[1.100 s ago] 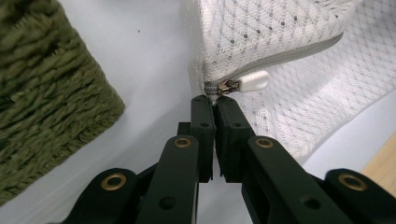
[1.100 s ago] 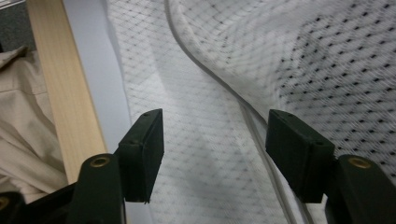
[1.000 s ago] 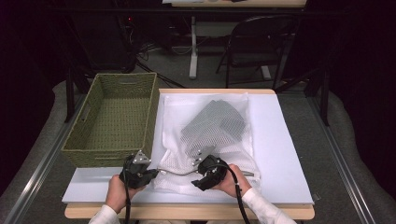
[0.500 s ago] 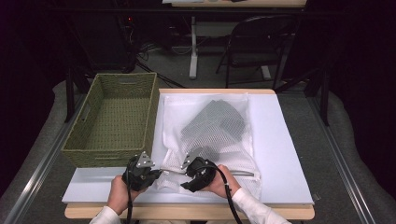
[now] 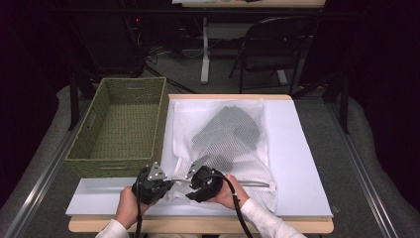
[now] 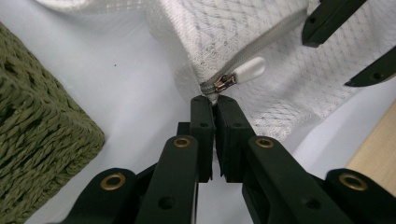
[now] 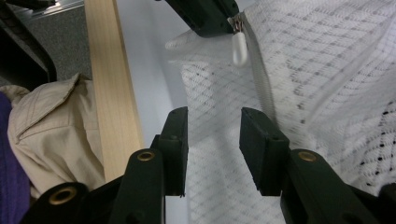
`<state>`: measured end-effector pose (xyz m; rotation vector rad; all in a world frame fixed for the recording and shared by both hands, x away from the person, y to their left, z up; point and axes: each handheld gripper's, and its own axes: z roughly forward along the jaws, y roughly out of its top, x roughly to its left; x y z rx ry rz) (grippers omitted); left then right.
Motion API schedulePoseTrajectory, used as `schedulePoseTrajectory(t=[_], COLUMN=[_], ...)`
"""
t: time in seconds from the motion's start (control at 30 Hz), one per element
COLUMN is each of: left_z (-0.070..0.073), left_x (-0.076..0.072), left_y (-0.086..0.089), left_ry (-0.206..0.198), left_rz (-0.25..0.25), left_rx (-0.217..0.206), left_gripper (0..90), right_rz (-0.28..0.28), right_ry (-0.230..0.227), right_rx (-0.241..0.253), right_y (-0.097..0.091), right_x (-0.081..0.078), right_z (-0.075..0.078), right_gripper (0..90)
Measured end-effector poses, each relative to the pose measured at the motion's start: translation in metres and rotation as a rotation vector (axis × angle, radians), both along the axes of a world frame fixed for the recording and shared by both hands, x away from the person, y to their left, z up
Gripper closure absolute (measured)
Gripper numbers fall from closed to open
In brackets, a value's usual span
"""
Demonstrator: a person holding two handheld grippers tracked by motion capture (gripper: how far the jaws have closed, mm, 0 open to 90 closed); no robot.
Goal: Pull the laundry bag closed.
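One white mesh bag (image 5: 233, 144), grey zipper (image 6: 252, 49)

The grey garment (image 5: 229, 130) inside the white mesh laundry bag (image 5: 224, 148) is veiled by mesh; its kind cannot be told. The person's hands hide the bag's near-left corner in the high view.

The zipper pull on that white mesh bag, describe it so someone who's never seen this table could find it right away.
Start at the white mesh laundry bag lying right of the green wicker basket. Follow its grey zipper along the near edge to the corner pinched by the left gripper. The zipper pull is the small white rounded tab there, hanging off a metal slider.
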<state>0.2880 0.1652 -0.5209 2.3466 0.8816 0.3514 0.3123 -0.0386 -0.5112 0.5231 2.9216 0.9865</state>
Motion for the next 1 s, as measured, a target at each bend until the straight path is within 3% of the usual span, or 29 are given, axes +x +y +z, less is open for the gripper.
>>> schedulePoseTrajectory(t=[0.2,0.63,1.0], left_z=[0.002,0.003,0.001], left_x=[-0.004,-0.009,-0.009], left_y=[-0.003,-0.008,-0.01], left_ry=[-0.031,-0.059,-0.049], left_rz=[-0.022,-0.075,-0.091], left_rx=[0.02,0.043,0.057], left_gripper=[85.8,85.9,85.0], right_rz=[-0.019,-0.041,-0.016], right_ry=[-0.002,-0.014,-0.008], right_rx=[-0.001,0.006,-0.001], right_y=[0.007,0.016,0.02], right_x=[0.005,0.014,0.013], right_z=[-0.001,0.004,0.003], right_gripper=[63.7,65.7,83.5])
